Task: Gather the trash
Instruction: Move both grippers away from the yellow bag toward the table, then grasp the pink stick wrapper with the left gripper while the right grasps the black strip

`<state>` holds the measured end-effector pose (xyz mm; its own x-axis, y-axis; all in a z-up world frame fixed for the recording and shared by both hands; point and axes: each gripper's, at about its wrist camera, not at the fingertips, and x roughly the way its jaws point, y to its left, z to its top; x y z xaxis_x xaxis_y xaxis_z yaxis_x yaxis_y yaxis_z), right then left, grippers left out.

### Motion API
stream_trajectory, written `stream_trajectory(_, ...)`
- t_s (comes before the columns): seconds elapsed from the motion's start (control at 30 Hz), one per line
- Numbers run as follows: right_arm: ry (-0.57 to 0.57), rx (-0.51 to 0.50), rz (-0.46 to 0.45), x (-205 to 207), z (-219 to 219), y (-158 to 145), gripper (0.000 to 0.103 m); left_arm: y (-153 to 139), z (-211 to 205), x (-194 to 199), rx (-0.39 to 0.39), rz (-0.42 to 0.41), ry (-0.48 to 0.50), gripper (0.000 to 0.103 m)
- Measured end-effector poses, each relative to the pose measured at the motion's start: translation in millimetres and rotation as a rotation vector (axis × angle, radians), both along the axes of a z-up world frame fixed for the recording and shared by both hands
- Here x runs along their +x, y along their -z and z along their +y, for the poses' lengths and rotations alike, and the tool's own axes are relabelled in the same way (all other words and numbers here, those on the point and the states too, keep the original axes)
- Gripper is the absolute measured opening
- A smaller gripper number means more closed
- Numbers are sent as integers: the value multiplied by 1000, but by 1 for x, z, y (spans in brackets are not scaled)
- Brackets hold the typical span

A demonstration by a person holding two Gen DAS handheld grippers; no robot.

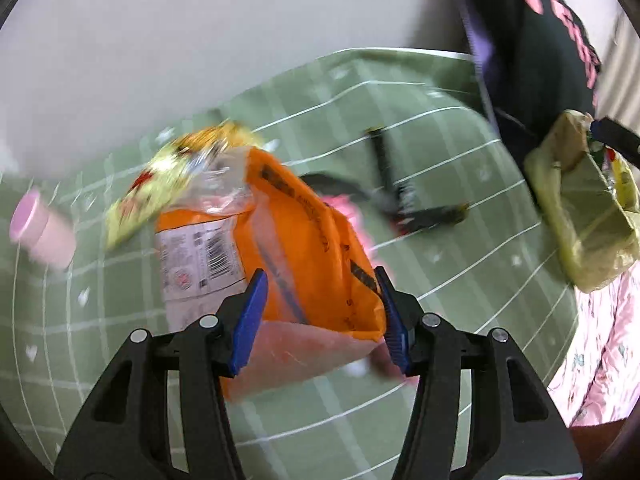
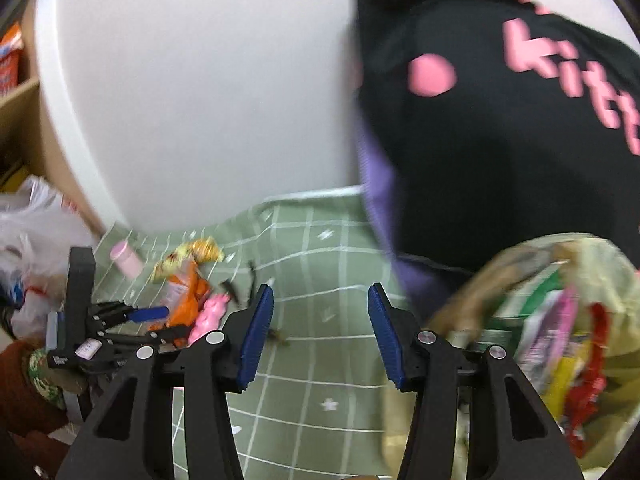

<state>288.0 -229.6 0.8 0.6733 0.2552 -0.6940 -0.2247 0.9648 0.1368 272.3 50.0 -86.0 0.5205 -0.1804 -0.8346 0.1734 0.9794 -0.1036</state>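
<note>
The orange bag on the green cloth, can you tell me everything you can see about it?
The orange bag looks like a thin plastic mailing pouch, crumpled and lying flat on the green checked cloth. It has a white label with a barcode, dark print along its edges, and a paler inside at its open end. A yellow snack wrapper lies against its far end, and something pink peeks out behind it. The left gripper has its blue pads either side of the near end, apparently not squeezing yet.

On the bedsheet [image 1: 440,152], a cup [image 1: 42,226] lies left of the mailer bag [image 1: 304,240], the trash bag [image 1: 588,216] right.
</note>
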Motion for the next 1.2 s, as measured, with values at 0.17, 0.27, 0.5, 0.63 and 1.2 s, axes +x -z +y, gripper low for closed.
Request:
stream_trajectory(0.17,-162,25,88,18,40,29,46,0,42,-18,-37,2,-95,51)
stream_trajectory(0.27,-302,80,136,28,66,47,46,-6,63,-34,-96,1,-129,51)
stream_trajectory(0.5,-358,-12,185,54,118,93,46,-18,85,-74,-194,30,-129,51)
stream_trajectory(0.63,-376,-19,169,61,135,98,46,-38,86,-84,-211,-18,-104,51)
stream_trajectory(1.2,-250,19,181,45,82,105,7,0,35,7,-143,72,49,51)
